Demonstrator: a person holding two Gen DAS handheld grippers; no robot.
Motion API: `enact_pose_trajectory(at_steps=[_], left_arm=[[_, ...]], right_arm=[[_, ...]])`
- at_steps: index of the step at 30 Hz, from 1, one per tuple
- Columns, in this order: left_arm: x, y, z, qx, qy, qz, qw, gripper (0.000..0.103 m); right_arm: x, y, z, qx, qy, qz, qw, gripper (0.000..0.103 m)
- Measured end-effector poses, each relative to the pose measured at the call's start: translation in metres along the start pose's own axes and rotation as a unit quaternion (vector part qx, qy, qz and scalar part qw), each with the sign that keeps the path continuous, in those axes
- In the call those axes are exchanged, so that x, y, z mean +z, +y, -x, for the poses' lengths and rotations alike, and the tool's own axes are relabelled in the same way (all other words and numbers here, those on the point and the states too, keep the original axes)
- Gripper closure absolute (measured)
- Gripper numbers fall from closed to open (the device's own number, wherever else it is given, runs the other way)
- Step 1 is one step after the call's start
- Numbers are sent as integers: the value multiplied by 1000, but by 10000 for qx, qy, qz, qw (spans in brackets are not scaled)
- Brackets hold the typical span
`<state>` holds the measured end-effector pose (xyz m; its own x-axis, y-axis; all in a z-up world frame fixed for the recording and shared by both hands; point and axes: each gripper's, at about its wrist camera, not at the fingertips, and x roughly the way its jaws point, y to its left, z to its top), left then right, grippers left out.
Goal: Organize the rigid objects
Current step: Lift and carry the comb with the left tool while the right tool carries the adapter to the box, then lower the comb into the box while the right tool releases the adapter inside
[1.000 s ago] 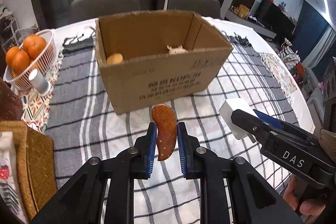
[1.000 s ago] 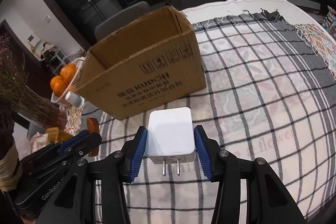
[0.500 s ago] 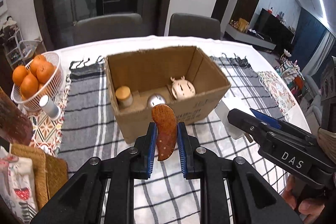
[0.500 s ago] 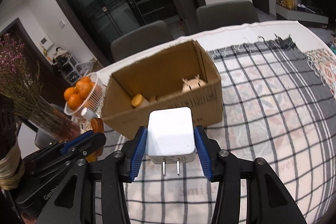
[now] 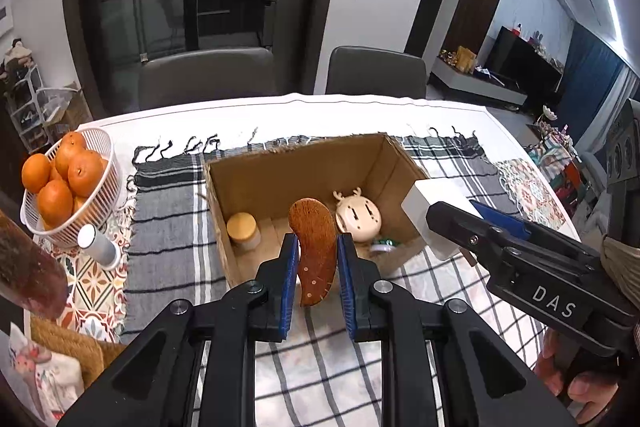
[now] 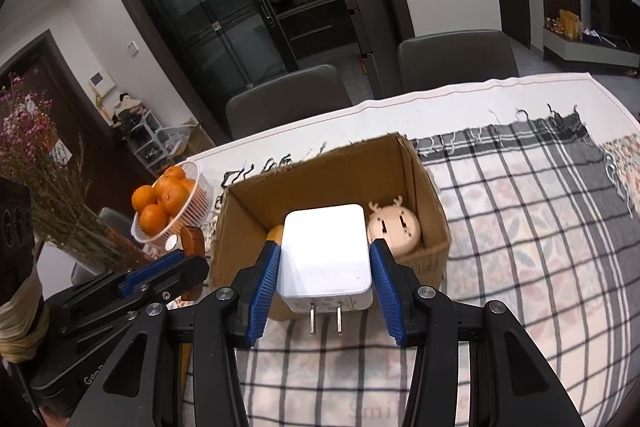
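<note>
While the left gripper (image 5: 317, 259) clamps a brown wooden comb (image 5: 314, 247) upright, the right gripper (image 6: 325, 265) pinches a white charger (image 6: 325, 255), prongs toward camera; both hang above the near wall of the open cardboard box (image 5: 224, 227) on a plaid cloth (image 5: 168, 227).

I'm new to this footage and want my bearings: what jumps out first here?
Two grippers, each carrying something towards an open cardboard box on the checked cloth: the left gripper clamps a brown wooden comb, the right gripper a white plug adapter. At far left, a white basket of oranges.
</note>
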<state>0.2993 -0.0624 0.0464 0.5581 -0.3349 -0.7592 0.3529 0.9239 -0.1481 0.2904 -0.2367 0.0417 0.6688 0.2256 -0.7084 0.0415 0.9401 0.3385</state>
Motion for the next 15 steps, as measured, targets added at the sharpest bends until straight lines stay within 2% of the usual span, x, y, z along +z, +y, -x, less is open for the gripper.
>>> enact_pose_trajectory(at_steps=[7, 15], left_arm=[[15, 8, -23, 48, 111, 87, 9999, 83], [22, 14, -59, 4, 409, 216, 9989, 82]], right_arm=[[19, 0, -25, -11, 147, 190, 9997, 56], [31, -7, -55, -216, 394, 389, 9982, 56]])
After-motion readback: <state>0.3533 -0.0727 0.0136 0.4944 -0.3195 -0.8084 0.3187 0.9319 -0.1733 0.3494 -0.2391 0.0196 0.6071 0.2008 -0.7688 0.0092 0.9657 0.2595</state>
